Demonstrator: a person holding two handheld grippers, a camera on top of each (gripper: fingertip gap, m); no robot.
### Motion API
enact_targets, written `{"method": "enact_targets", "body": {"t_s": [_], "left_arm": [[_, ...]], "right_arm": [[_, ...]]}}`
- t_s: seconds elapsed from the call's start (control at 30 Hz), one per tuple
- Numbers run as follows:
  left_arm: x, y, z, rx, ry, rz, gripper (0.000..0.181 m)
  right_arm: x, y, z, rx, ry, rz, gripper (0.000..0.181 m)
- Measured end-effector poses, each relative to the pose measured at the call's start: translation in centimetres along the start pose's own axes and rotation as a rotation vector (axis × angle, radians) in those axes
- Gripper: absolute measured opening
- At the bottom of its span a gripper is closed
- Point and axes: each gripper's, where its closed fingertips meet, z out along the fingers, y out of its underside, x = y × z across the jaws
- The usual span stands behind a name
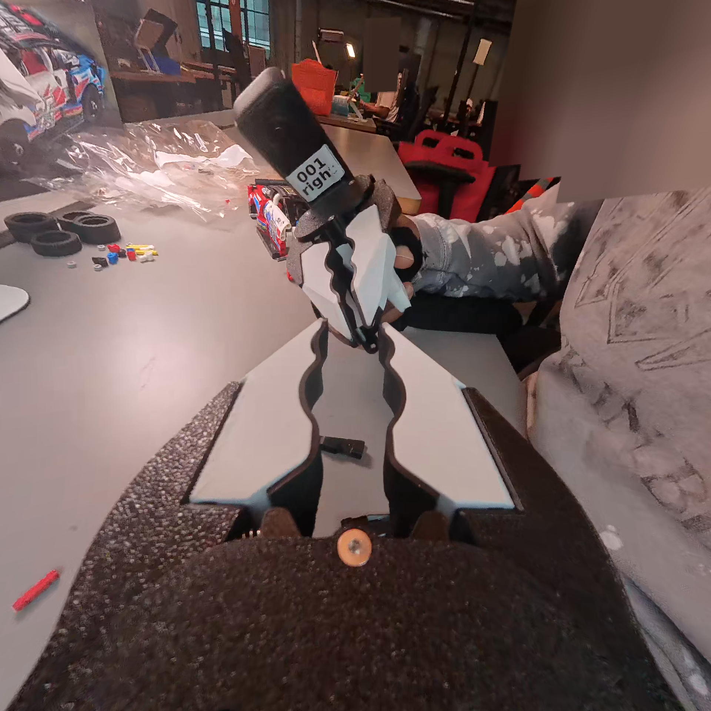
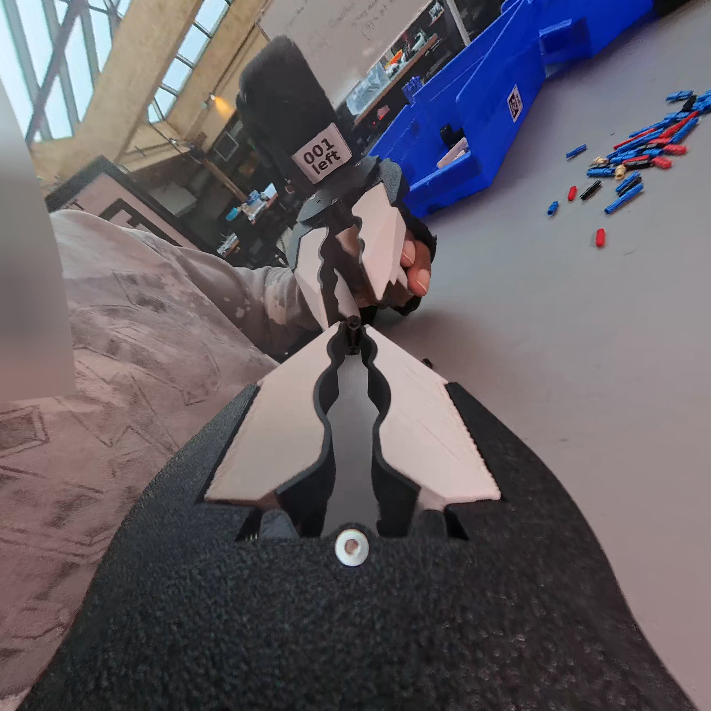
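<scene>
My right tongs pinch a small black pin at their tips. My left tongs stand spread, tips just beside that pin, above the grey counter. Another black piece lies on the counter under the left tongs; tyres sit well beyond.

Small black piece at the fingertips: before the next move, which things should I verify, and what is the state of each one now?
1. Right gripper shut on the small black piece: ok.
2. Left gripper fingers apart, with the piece between their tips: ok.
3. Left fingers touching the piece: cannot tell.
4. Nothing below the left fingers: not ok, a second black part lies on the grey table.
5. Piece held straight: cannot tell.
</scene>
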Motion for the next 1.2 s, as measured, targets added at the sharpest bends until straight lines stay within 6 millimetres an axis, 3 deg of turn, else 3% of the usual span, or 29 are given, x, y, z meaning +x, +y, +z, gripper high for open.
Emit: {"method": "enact_targets", "body": {"t_s": [0.57, 0.7, 0.8, 0.9, 1.03, 1.2], "left_arm": [[2.8, 1.5, 0.3, -0.128, 0.015, 0.333, 0.008], [2.2, 0.9, 0.0, -0.108, -0.045, 0.364, 0.007], [1.8, 0.0, -0.4, -0.061, -0.071, 0.345, 0.007], [0.9, -0.4, -1.1, -0.026, -0.099, 0.303, 0.007], [0.3, -0.6, -1.3, -0.001, -0.125, 0.292, 0.007], [0.8, -0.4, -0.8, -0.022, -0.141, 0.364, 0.007]], "right_arm": [[-1.4, 1.7, 0.2, -0.058, -0.25, 0.293, 0.005], [-1.3, 1.0, 0.3, -0.005, -0.276, 0.35, 0.006], [-1.2, -0.5, -0.2, 0.078, -0.271, 0.295, 0.008], [-0.6, -1.6, -1.1, 0.128, -0.168, 0.133, 0.022], [-0.3, -1.5, -0.9, 0.118, -0.096, 0.072, 0.028], [-0.4, -0.5, 0.1, 0.085, -0.133, 0.125, 0.016]]}}
